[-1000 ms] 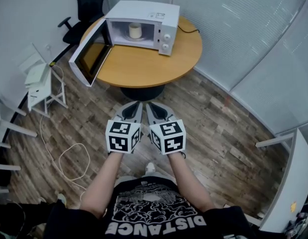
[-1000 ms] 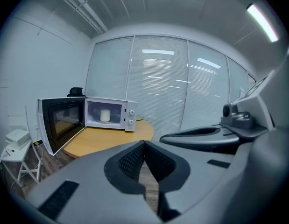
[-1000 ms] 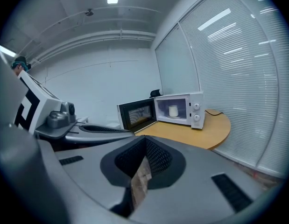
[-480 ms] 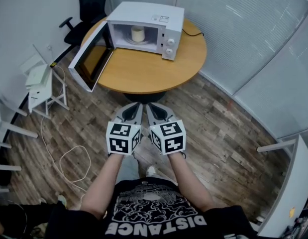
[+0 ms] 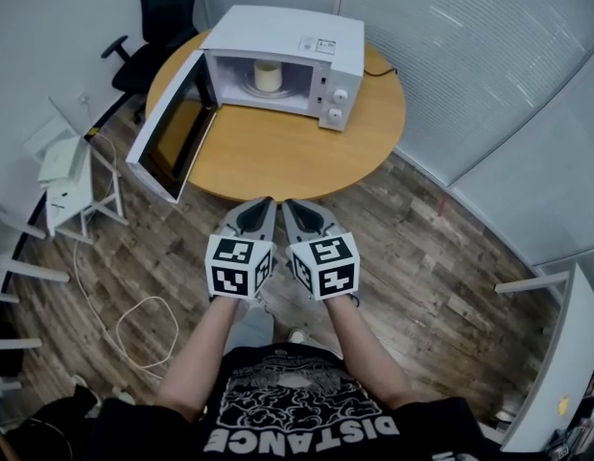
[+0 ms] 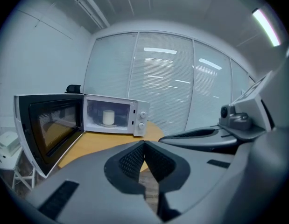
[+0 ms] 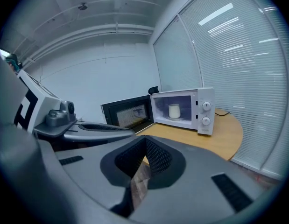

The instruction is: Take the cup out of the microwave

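Resting on round table (image 5: 277, 157): open microwave (image 5: 289, 38) | plank floor (image 5: 426, 257) | office chair (image 5: 167, 3) behind

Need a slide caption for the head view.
Left gripper and right gripper, both shut and empty, side by side short of the table; cup inside the open microwave.

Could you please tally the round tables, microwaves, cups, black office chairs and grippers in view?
Round table: 1
Microwave: 1
Cup: 1
Black office chair: 1
Grippers: 2, the left gripper and the right gripper
Total: 6
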`<state>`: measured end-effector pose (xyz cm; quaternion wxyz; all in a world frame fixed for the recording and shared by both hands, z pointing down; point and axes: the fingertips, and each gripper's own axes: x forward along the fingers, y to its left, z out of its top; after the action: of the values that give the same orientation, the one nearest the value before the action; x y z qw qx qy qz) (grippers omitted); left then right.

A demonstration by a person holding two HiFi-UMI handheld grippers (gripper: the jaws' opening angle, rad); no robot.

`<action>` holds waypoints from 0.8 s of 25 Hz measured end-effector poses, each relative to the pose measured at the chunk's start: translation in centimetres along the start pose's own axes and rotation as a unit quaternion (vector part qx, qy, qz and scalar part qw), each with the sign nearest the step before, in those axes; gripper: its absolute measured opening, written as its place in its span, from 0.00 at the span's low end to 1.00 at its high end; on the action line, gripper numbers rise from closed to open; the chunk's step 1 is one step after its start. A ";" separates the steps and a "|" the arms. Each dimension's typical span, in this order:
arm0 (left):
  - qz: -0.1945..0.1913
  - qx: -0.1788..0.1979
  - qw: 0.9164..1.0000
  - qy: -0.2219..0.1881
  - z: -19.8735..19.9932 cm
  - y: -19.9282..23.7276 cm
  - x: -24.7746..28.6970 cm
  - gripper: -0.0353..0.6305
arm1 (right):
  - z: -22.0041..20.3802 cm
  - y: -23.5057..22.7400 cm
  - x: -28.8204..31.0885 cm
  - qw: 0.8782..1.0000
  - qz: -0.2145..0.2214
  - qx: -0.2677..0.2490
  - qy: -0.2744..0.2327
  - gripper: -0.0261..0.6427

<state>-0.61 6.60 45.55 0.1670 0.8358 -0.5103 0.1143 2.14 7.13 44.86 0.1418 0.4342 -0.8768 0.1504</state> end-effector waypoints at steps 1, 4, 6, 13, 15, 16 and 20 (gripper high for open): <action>-0.004 0.000 1.000 0.001 0.2 0.6 0.4 0.07 | 0.3 0.0 0.8 1.000 -0.003 0.001 0.001 0.06; -0.018 0.000 1.000 0.005 1.0 2.5 1.7 0.07 | 1.2 -0.2 3.0 1.000 -0.012 0.003 0.004 0.06; -0.027 -0.001 1.000 0.005 1.5 3.7 2.6 0.07 | 1.9 -0.3 4.5 1.000 -0.020 0.004 0.007 0.06; -0.056 -0.006 0.998 0.002 3.4 8.1 4.2 0.07 | 4.2 0.2 8.9 0.999 -0.047 0.001 0.012 0.06; -0.063 -0.007 0.998 0.001 3.8 9.2 4.5 0.07 | 4.8 0.5 10.0 0.999 -0.052 0.000 0.013 0.06; -0.066 -0.007 0.998 0.001 4.0 9.7 4.7 0.07 | 5.1 0.7 10.5 0.998 -0.054 -0.001 0.012 0.06; -0.073 -0.010 0.997 -0.004 4.7 11.4 5.2 0.07 | 5.9 0.8 12.0 0.998 -0.063 -0.001 0.011 0.06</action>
<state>-8.35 -4.33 44.93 0.1813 0.8696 -0.4499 0.0931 -6.18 -3.31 43.88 0.1609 0.4872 -0.8459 0.1454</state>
